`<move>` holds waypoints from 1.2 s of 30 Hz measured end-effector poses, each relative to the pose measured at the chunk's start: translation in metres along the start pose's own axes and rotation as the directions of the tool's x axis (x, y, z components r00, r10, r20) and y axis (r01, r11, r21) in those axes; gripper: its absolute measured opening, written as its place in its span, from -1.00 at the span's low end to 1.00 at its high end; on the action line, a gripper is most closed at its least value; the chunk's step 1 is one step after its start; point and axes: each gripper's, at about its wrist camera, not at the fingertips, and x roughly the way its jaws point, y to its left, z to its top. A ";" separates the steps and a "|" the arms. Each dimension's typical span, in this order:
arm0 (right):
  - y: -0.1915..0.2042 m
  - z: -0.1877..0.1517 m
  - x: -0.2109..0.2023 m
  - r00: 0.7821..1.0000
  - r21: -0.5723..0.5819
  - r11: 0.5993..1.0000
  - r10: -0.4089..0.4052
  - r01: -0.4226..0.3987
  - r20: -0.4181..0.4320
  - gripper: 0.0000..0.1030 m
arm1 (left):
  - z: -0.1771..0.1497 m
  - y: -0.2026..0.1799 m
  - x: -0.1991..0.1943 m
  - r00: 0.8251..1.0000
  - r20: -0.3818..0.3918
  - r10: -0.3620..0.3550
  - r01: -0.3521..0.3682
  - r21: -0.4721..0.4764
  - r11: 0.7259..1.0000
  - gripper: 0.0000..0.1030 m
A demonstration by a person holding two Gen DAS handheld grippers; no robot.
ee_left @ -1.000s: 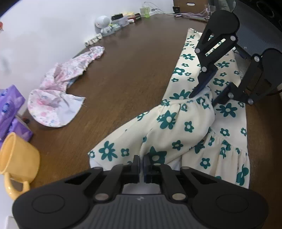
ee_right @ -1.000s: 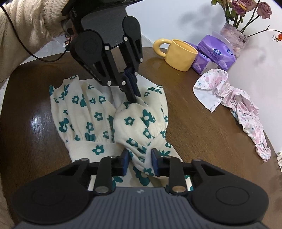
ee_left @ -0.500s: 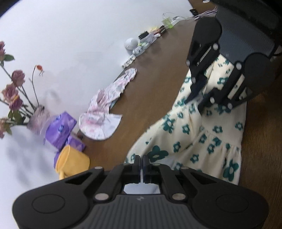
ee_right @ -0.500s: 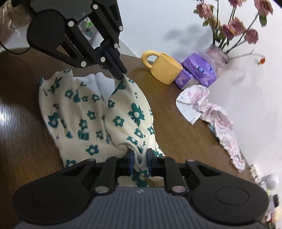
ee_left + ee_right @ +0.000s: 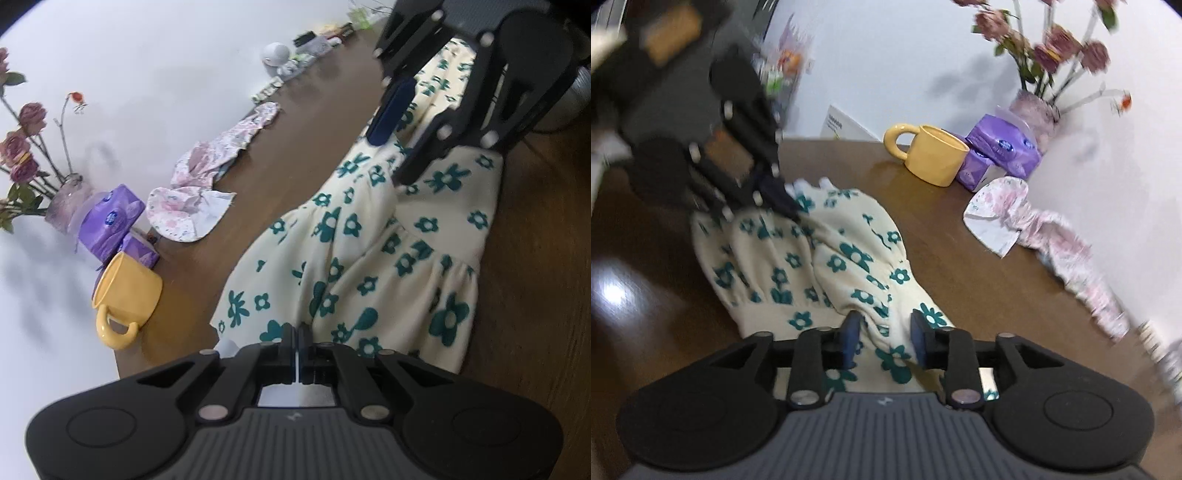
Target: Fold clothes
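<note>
Bright, soft light; fisheye-bent edges, motion blur and table glare rightward.

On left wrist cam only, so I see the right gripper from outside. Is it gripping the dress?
Observer: No. In the right wrist view the right gripper has just been opening its jaws. A fold of the dress sits between the pads, not pinched.
Operator: Anything behind the mug I can't see?
Observer: Yes, a white card leans on the wall behind the mug.
</note>
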 end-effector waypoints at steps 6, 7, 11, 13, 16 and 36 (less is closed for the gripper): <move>-0.014 0.006 -0.008 0.998 0.077 0.997 0.015 -0.020 0.062 -0.36 | 0.009 0.001 -0.014 0.998 0.026 0.063 -0.063 0.000 0.998 -1.00; -0.015 0.007 -0.006 0.998 0.084 0.996 0.009 -0.014 0.067 -0.36 | 0.011 -0.001 -0.020 0.997 0.032 0.069 -0.069 0.001 0.998 -1.00; -0.018 0.005 0.009 0.998 0.146 0.989 0.008 -0.017 0.059 -0.36 | 0.015 -0.008 -0.032 0.999 0.029 0.044 -0.044 0.006 0.999 -1.00; -0.016 0.001 0.015 0.999 0.166 0.986 0.019 -0.028 0.050 -0.36 | 0.012 -0.011 -0.026 1.000 -0.005 0.031 -0.031 -0.002 1.000 -1.00; -0.012 -0.006 0.021 0.999 0.186 0.982 0.033 -0.039 0.035 -0.36 | 0.007 -0.016 -0.015 0.999 -0.036 0.012 -0.013 -0.016 1.000 -1.00; 0.006 -0.017 0.022 0.999 0.154 0.988 -0.003 -0.005 0.052 -0.35 | 0.025 0.067 0.025 0.989 -0.031 -0.142 0.141 -0.029 0.990 -0.09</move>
